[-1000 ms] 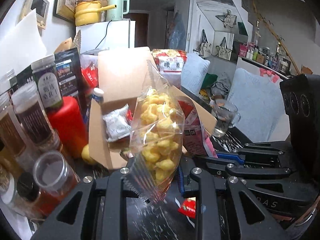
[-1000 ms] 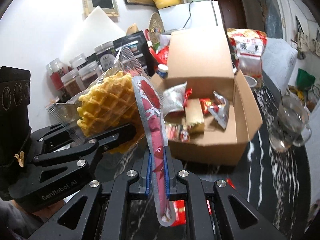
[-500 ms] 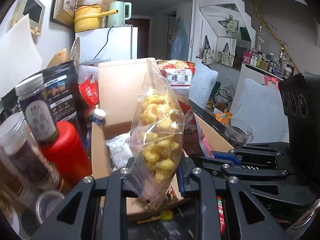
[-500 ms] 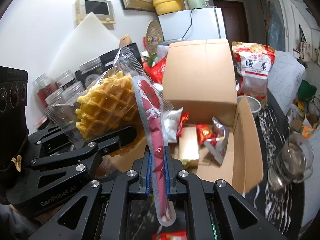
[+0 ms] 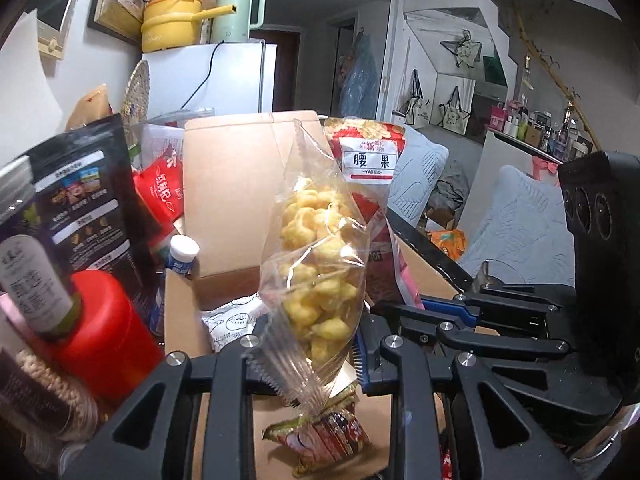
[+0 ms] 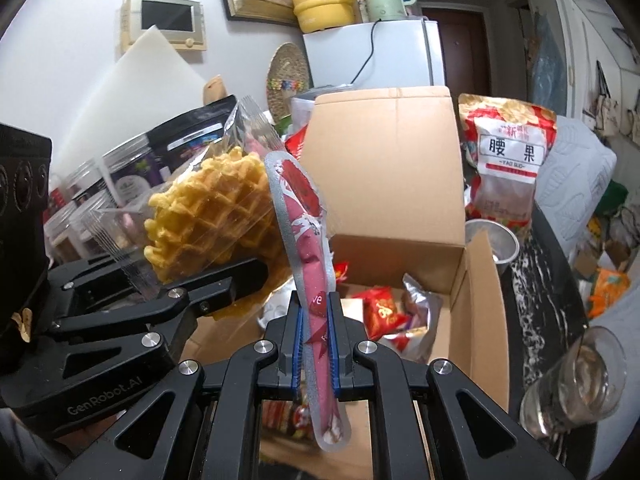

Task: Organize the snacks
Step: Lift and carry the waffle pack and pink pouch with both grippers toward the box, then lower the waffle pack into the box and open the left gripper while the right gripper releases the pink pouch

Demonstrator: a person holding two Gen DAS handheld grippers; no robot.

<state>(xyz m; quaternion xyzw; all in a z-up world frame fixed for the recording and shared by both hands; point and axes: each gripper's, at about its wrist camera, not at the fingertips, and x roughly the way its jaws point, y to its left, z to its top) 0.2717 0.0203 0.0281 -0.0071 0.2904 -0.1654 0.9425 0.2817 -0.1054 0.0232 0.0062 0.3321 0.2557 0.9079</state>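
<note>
My left gripper (image 5: 316, 344) is shut on a clear bag of yellow waffles (image 5: 316, 264) and holds it upright over the open cardboard box (image 5: 228, 176). In the right wrist view the waffle bag (image 6: 212, 216) and left gripper (image 6: 240, 280) hang at the box's left side. My right gripper (image 6: 316, 344) is shut on a slim pink-red snack pouch (image 6: 310, 256), edge-on, above the box (image 6: 392, 168). The box holds several small snack packets (image 6: 380, 312). The right gripper also shows at the right of the left wrist view (image 5: 460, 312).
A red canister (image 5: 100, 328), jars and a black pouch (image 5: 80, 200) crowd the box's left side. A cashew bag (image 6: 508, 160) stands behind the box. A metal cup (image 6: 492, 240) and a glass (image 6: 576, 384) sit to its right on the dark marble table.
Both grippers have moved forward and up over the box with their snacks still held. The box interior now lies directly below them.
</note>
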